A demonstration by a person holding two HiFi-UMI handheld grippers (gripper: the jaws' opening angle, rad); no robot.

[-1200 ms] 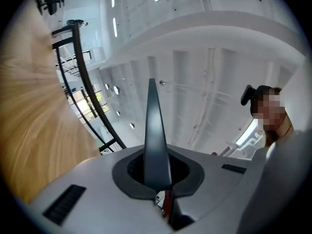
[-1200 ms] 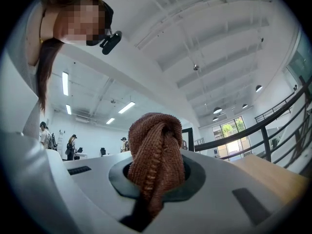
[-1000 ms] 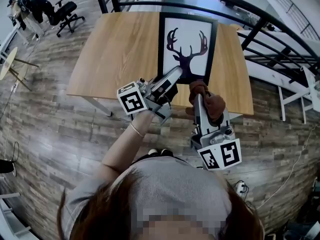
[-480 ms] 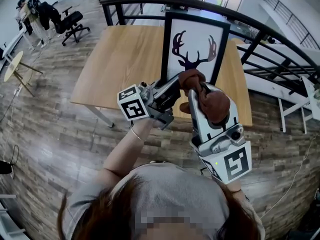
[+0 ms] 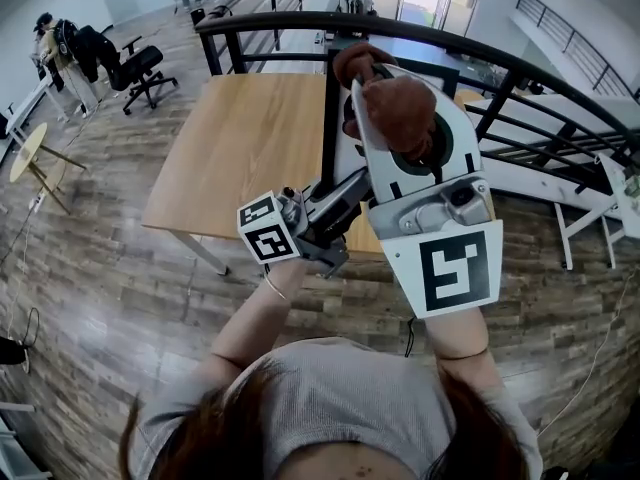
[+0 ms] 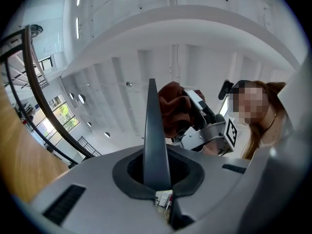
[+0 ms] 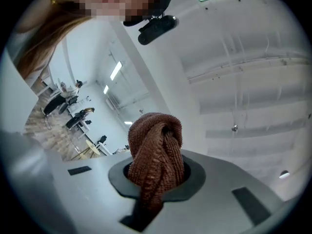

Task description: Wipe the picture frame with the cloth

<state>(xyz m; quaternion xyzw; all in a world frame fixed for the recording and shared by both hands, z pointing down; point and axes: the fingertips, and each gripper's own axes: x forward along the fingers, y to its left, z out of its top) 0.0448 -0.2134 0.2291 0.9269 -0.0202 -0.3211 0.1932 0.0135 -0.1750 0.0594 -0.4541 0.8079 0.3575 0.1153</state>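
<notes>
The picture frame stands on the wooden table (image 5: 240, 148); only its black left edge (image 5: 329, 128) shows, the rest is hidden behind my right gripper. My right gripper (image 5: 378, 73) is raised close to the head camera, pointing upward, shut on a bunched brown cloth (image 5: 395, 108). In the right gripper view the cloth (image 7: 156, 165) fills the jaws of that gripper (image 7: 156, 145) against the ceiling. My left gripper (image 5: 350, 182) hangs lower, in front of the table's near edge, shut with nothing in it. In the left gripper view its jaws (image 6: 150, 91) meet as one dark blade, with the cloth (image 6: 173, 108) beyond.
A black curved railing (image 5: 520, 68) runs behind the table. An office chair (image 5: 135, 63) and a small round table (image 5: 25, 148) stand at the far left on the wood floor. A white desk (image 5: 600, 198) sits at the right.
My right gripper has risen steeply with the cloth, rolled, and now covers most of the picture frame. My left gripper has lifted a little and stays shut.
</notes>
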